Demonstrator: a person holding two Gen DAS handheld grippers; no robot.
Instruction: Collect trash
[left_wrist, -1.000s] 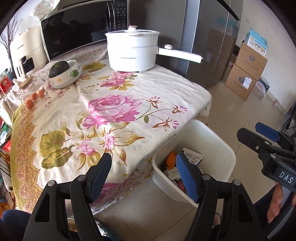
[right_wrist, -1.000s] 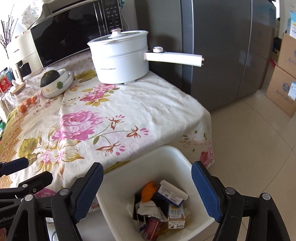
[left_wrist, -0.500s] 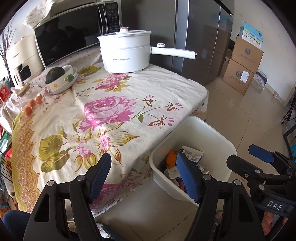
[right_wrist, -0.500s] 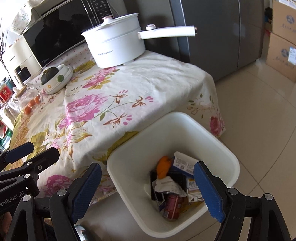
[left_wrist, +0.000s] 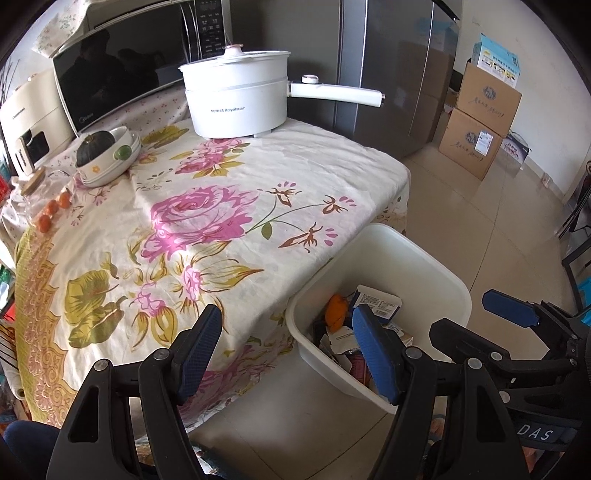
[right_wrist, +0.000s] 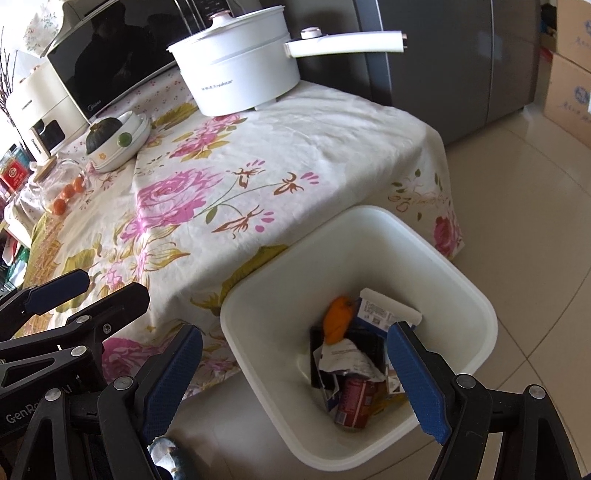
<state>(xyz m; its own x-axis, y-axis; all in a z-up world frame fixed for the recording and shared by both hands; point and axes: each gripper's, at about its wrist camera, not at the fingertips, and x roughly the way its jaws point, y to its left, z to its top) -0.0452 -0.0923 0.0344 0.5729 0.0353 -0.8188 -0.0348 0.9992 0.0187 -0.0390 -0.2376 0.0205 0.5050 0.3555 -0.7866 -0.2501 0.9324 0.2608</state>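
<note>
- Two grippers, both mine, both empty: my left gripper (left_wrist: 286, 347) has its blue pads spread wide, and my right gripper (right_wrist: 299, 376) is spread wide too, nothing between the fingers of either.
- The white bin (right_wrist: 424, 258) stands on the tiled floor, touching the hanging edge of the floral tablecloth (left_wrist: 207, 221); its open mouth faces straight up.
- My right gripper hangs above the bin, one pad over the near rim, the other over the trash inside.
- My left gripper sits beside it, one pad over the tablecloth's edge, the other in front of the bin's mouth.
- Trash lies piled at the bin's bottom: an orange scrap (right_wrist: 338, 319), a white box (right_wrist: 388, 310) lying flat with its long axis across the bin, crumpled paper (right_wrist: 347, 356), and a red can (right_wrist: 356, 404) tipped on its side, long axis running toward me.
- On the table stand a white pot (left_wrist: 236, 99) with its handle pointing right, a bowl (left_wrist: 109, 155) holding a dark squash, and a few small orange fruits (left_wrist: 51, 212).
</note>
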